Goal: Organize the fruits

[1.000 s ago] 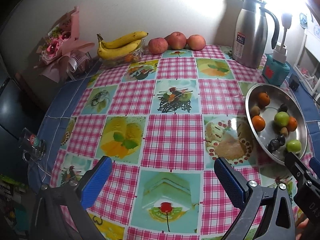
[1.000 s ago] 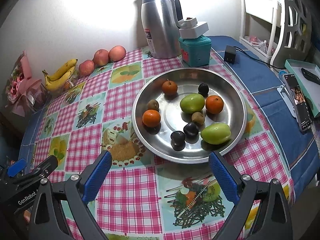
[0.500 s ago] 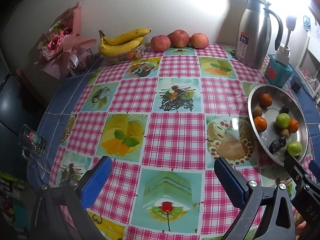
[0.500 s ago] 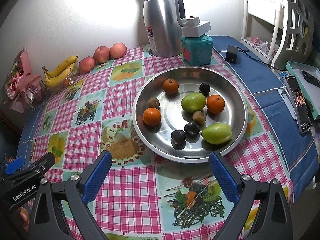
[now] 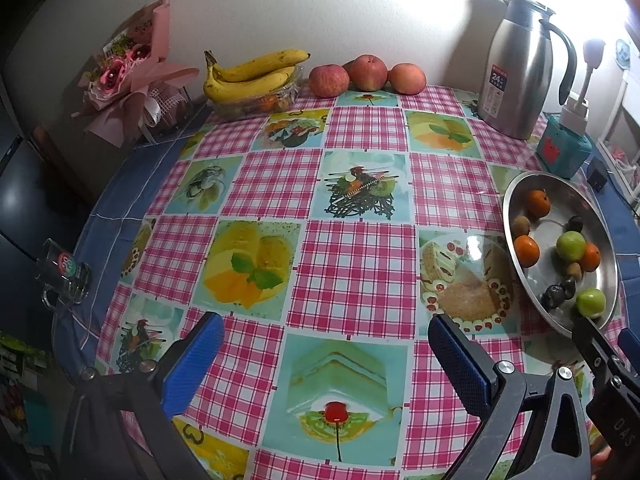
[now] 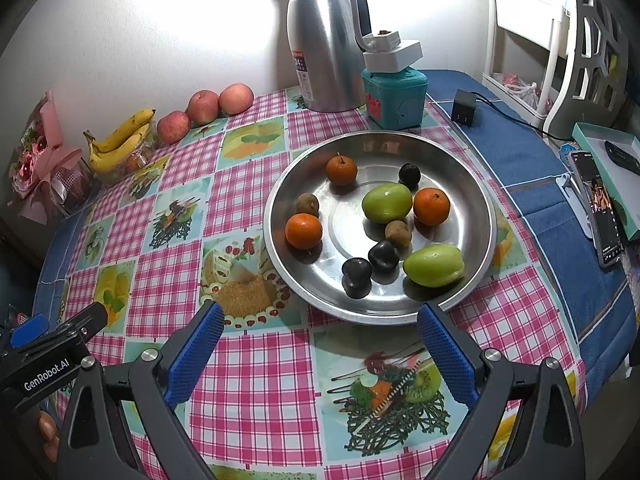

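A round steel tray (image 6: 476, 200) (image 5: 600, 224) on the checked tablecloth holds several fruits: oranges (image 6: 303, 231), two green fruits (image 6: 387, 202), dark plums (image 6: 356, 272) and small brown ones (image 6: 307, 203). Bananas (image 5: 252, 76) (image 6: 120, 136) and three apples (image 5: 368, 72) (image 6: 204, 106) lie at the far edge by the wall. My right gripper (image 6: 318, 334) is open and empty, just in front of the tray's near rim. My left gripper (image 5: 326, 344) is open and empty over the table's near middle, left of the tray.
A steel thermos jug (image 6: 324, 44) (image 5: 520, 68) and a teal box with a white lamp (image 6: 394, 92) stand behind the tray. A pink bouquet (image 5: 124, 76) is far left, a glass mug (image 5: 64, 276) at the left edge, and a phone (image 6: 598, 208) to the right.
Both views have shifted slightly downward and outward; both grippers have drawn back a little. Jaws stay open. No fruit has moved.
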Motion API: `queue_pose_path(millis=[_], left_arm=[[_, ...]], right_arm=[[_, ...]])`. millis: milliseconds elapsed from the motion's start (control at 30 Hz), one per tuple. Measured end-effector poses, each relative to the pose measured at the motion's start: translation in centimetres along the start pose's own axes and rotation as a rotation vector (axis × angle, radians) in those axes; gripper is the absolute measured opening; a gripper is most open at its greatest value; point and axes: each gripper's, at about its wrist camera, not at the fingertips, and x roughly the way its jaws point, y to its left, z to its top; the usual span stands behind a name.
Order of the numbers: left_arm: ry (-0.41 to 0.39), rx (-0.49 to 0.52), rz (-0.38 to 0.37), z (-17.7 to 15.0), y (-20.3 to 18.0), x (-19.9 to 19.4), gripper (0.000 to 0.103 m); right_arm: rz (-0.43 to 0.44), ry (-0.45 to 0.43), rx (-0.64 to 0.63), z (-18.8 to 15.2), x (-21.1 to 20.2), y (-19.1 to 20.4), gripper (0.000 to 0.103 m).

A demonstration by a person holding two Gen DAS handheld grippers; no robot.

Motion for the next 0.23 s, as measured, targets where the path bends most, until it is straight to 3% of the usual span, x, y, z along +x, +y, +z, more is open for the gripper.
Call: queue_pose_path(millis=[233], left_arm=[[-0.040,0.022,-0.011,-0.04,-0.29,-0.70,0.103]], right_arm=[[0.002,0.002,0.002,-0.04,0.05,-0.05,0.097]])
